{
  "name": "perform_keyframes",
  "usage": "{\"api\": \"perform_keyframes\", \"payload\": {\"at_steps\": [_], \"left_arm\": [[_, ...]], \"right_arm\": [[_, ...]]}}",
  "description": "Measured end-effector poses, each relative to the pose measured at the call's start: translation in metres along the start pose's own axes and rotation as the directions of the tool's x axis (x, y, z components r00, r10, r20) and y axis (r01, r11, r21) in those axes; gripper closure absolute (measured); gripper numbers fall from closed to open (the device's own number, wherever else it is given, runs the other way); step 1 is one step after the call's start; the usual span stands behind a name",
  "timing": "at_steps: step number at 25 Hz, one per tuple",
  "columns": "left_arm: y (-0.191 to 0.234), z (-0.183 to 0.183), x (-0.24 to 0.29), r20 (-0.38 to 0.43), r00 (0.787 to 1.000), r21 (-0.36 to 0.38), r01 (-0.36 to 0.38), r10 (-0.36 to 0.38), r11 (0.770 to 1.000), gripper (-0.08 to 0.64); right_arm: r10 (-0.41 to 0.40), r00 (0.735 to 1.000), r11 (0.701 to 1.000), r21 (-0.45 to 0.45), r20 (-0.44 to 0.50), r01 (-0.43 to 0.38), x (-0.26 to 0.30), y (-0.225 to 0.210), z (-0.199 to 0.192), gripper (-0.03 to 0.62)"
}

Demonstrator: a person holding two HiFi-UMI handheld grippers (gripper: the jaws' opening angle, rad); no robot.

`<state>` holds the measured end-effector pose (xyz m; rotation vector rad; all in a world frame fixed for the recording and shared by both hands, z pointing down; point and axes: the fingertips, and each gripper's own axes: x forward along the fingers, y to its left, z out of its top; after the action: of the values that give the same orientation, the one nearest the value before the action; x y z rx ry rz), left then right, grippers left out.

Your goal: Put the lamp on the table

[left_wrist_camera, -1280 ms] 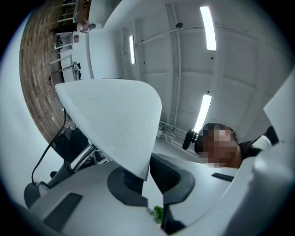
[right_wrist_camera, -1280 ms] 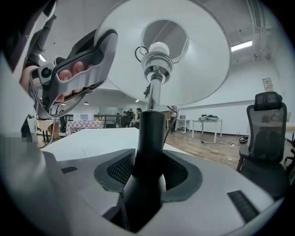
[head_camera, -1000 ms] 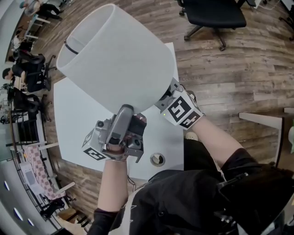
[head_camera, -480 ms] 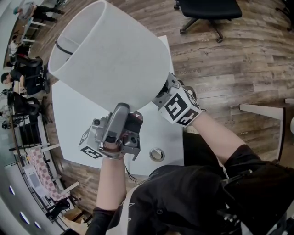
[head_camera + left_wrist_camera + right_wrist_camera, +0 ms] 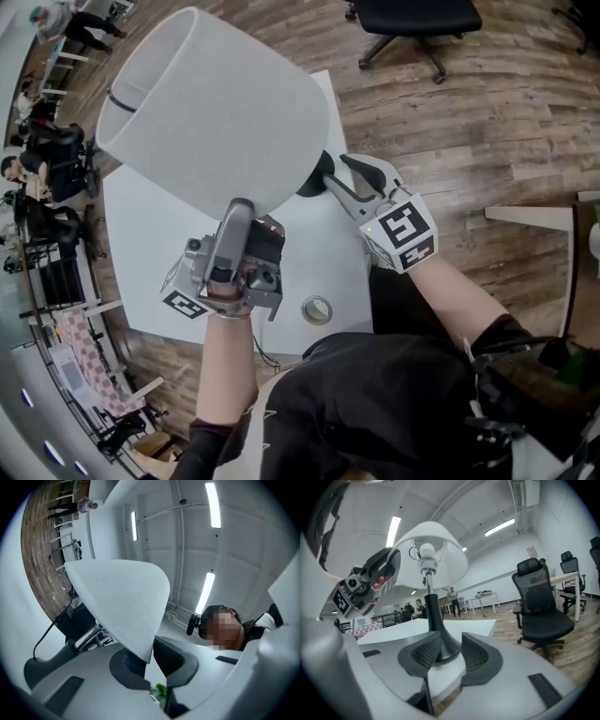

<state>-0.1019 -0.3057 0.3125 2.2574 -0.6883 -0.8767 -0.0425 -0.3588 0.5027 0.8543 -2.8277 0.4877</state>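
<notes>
The lamp has a large white shade (image 5: 216,122) and a black stem on a flared black base (image 5: 312,176), which rests on the white table (image 5: 159,272) near its right edge. My left gripper (image 5: 239,211) is shut on the shade's lower rim (image 5: 122,602), with the thin edge pinched between its pads (image 5: 149,656). My right gripper (image 5: 336,176) points at the base from the right. Its jaws are closing, and the base (image 5: 440,639) sits just beyond the pads without touching them. The bulb and the shade (image 5: 440,550) show above the stem.
A roll of tape (image 5: 317,309) lies near the table's front edge. A black office chair (image 5: 412,23) stands on the wood floor beyond the table; it also appears at the right of the right gripper view as the chair (image 5: 539,606). People and desks are far off at the left.
My right gripper has drawn back to the right from under the shade, and its fingers now show apart from the lamp's base. The left gripper keeps its hold on the rim.
</notes>
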Motion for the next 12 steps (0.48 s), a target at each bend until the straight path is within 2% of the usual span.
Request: {"api": "perform_keyframes", "payload": {"at_steps": [2,8,12], "left_arm": [[0.000,0.000,0.000,-0.001,1.000,0.005,-0.004,0.004,1.000,0.537],[-0.003,-0.009,0.002,-0.003,1.000,0.010,-0.006,0.006,1.000,0.534],[-0.005,-0.014,-0.001,-0.008,1.000,0.014,0.001,-0.001,1.000,0.532]], "right_arm": [[-0.082,0.996,0.996,0.043,0.036,0.081,-0.021,-0.016,0.002,0.563],[-0.250,0.966,0.957,0.138,-0.060,0.256,-0.074,-0.055,-0.040,0.574],[-0.308,0.949,0.934,0.165,-0.072,0.316,-0.103,-0.065,-0.053,0.574]]}}
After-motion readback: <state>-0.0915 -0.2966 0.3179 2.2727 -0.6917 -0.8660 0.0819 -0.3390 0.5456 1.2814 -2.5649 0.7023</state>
